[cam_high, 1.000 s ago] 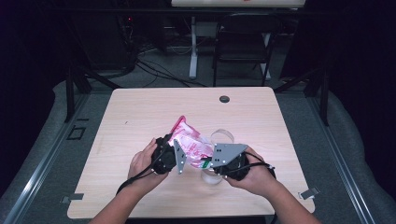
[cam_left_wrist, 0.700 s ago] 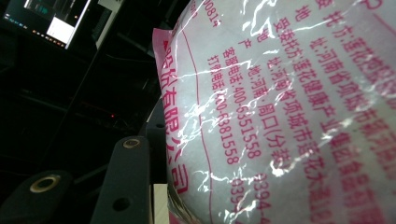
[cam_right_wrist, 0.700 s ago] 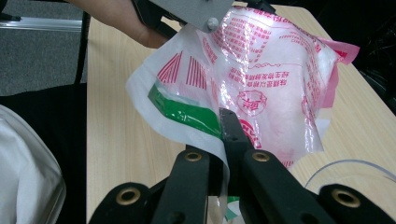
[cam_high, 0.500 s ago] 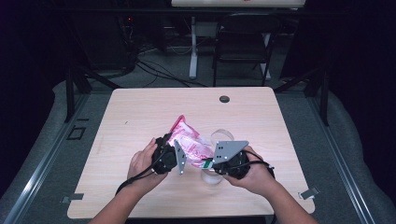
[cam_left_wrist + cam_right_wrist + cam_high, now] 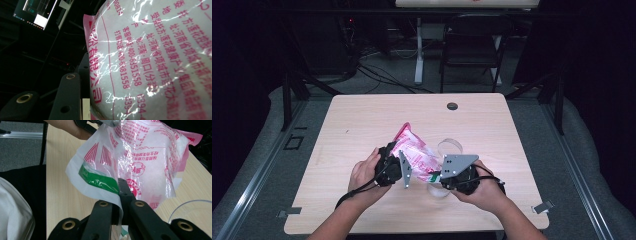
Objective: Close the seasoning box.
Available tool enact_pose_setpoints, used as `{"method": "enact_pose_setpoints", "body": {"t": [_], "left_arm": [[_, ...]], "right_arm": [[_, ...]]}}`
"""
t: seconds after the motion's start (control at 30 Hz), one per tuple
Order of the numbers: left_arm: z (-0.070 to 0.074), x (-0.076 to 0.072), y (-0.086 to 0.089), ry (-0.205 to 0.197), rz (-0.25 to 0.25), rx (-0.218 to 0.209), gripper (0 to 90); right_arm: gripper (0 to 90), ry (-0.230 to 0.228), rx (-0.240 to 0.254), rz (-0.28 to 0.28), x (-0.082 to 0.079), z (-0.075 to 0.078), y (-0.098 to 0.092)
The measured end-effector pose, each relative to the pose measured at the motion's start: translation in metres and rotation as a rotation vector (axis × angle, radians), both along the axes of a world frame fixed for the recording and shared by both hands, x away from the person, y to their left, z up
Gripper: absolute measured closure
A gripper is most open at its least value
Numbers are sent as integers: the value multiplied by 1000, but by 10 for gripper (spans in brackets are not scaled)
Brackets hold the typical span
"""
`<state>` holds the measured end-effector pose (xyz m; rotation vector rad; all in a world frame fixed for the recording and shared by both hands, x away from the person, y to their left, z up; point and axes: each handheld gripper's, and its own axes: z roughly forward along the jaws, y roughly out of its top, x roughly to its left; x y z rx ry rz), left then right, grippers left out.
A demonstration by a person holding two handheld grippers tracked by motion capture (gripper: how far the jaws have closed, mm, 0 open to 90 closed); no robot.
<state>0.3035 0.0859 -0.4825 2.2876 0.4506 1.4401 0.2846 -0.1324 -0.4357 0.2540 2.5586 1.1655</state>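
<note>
Right gripper view shows the right gripper clenched on the thin lower corner of the plastic bag, near its green stripe, while the left gripper grasps the full body of the bag at mid-width, so the bag hangs between both hands just above the table. I judge the bag soft, light and slippery, with a loose white filling that may shift, so the sealed edges and corners are the safest places to hold. Clear containers stand just beside the bag, but the table is free toward its far edge.
</note>
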Motion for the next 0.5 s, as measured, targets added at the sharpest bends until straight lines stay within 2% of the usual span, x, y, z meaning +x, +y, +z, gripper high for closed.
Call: {"method": "enact_pose_setpoints", "body": {"t": [0.4, 0.43, 0.5], "left_arm": [[1, -1, -1, -19, 0, 25, 573], [2, -1, -1, -21, 1, 44, 573], [2, -1, -1, -24, 1, 50, 573]], "right_arm": [[900, -7, 2, -6, -1, -2, 0], [900, -8, 2, -7, -1, -2, 0], [900, -8, 4, -9, -1, -3, 0]]}}
